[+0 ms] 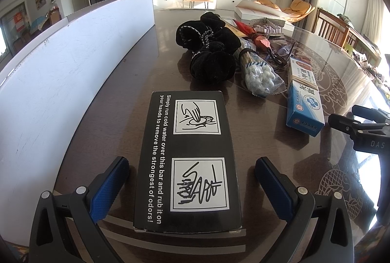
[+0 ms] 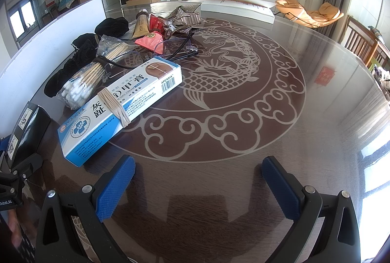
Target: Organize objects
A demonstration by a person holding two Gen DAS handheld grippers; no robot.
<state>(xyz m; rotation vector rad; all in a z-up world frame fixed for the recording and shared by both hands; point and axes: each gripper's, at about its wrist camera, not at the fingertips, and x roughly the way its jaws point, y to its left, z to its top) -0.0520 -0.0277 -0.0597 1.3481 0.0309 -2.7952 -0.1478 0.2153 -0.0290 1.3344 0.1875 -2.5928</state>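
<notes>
Your left gripper (image 1: 190,180) sat with jaws apart around the black box (image 1: 189,160), not touching, blue-and-white carton (image 2: 121,109) just right, your right gripper (image 2: 197,187) spread wide over bare table (image 2: 243,131).

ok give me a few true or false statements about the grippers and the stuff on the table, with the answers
1. The left gripper is open, its fingers either side of the black box. True.
2. The right gripper is shut on the blue and white cream box. False: it is open over bare table, holding nothing.
3. A rubber band wraps the cream box. True.
4. The bag of cotton swabs lies on top of the black box. False: it lies on the table beyond it, beside the black fabric.
</notes>
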